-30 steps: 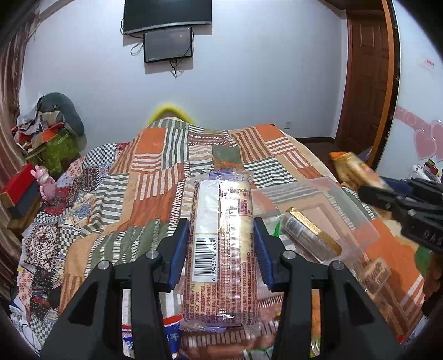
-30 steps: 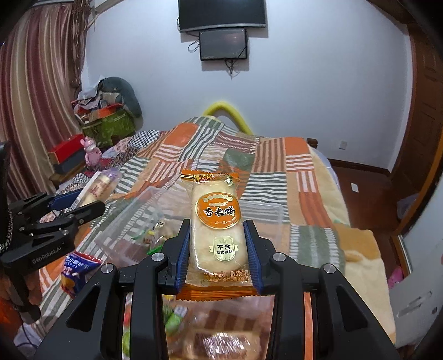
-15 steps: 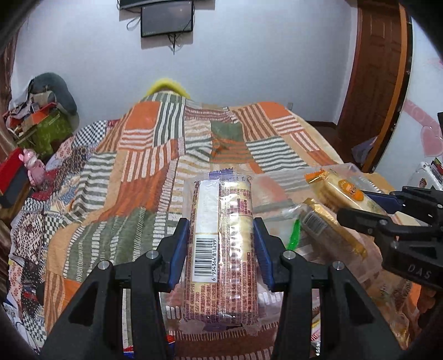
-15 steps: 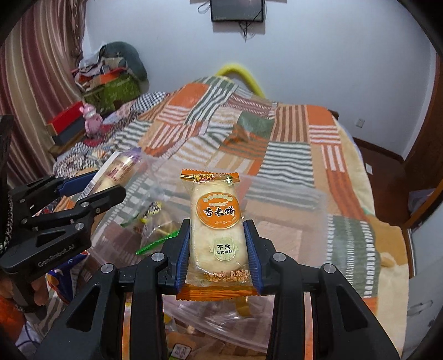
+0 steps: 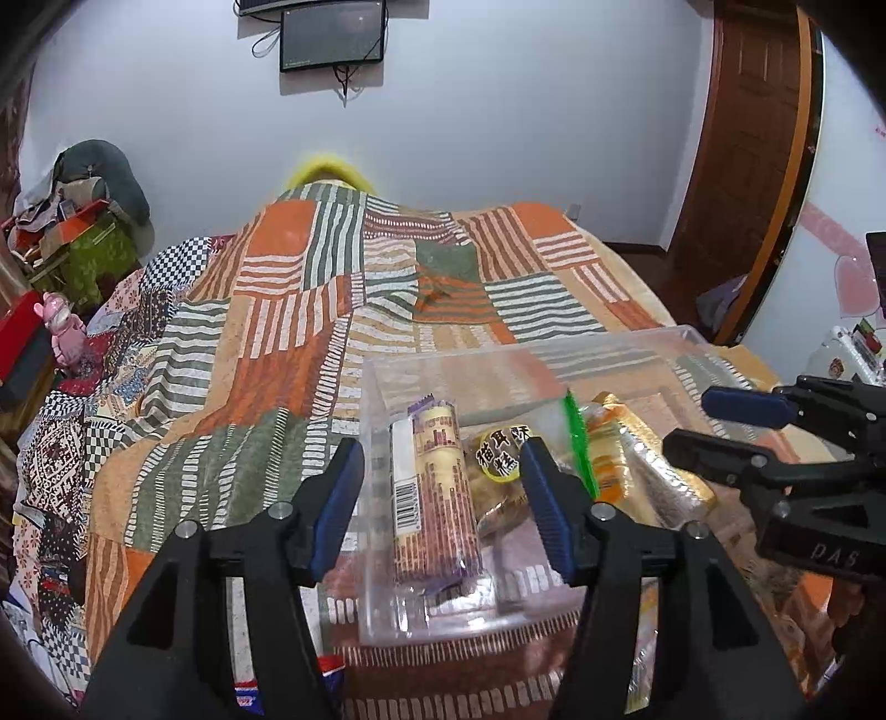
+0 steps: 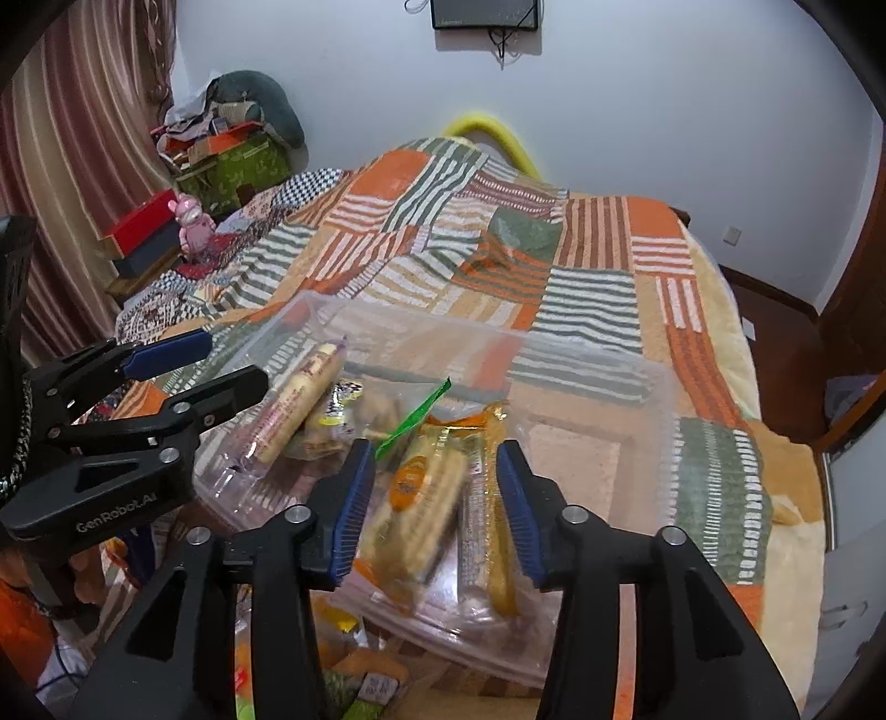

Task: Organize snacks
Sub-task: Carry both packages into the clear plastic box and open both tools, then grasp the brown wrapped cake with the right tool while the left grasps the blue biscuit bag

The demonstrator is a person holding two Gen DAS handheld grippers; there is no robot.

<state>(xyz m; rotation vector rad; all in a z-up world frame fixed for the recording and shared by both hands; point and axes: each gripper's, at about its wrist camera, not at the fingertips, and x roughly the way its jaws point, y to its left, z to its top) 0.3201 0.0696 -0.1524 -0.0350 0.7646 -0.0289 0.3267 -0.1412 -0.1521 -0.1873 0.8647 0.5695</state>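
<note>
A: Left gripper (image 5: 443, 487)?
B: Parted, jaws just been opening. Blue pads standing clear on both sides of the long biscuit roll (image 5: 434, 493), touching neither side of it. Released, then.

A: And the roll itself?
B: Lying inside the clear plastic bin (image 5: 637, 343), along its left wall, barcode side up, purple crimped end pointing away. In the right wrist view, same roll (image 6: 293, 410) leaning slantwise in the bin's left end.

A: Right gripper (image 6: 434, 507)?
B: Also apart, jaws likewise just been opening. Rice cracker packet (image 6: 415, 498) between the pads but blurred, no pad pressing on it. Orange round label showing. Seen from the left side as a black frame with one blue pad, gripper (image 5: 720, 426) hovering over the bin's right half.

A: Where exactly is the cracker packet?
B: In the bin, right of centre, beside a gold and silver wrapped bar (image 6: 490, 526). Whether resting flat or mid-drop, cannot tell through the blur.

A: Anything else in there?
B: A round-labelled yellow snack bag (image 5: 498, 471) between roll and cracker, and a green strip (image 6: 415, 412) sticking up from the pile.

A: Further out?
B: Bin sitting on the patchwork bedspread (image 5: 277, 343) of orange, green and striped squares. More loose packets (image 6: 354, 664) on the near edge of the bed, under the gripper frames. Beyond, a white wall with a dark screen (image 5: 332, 33), a pink toy figure (image 6: 194, 221) by a red box (image 6: 144, 227) at the left, brown door (image 5: 742, 166) at the right.
</note>
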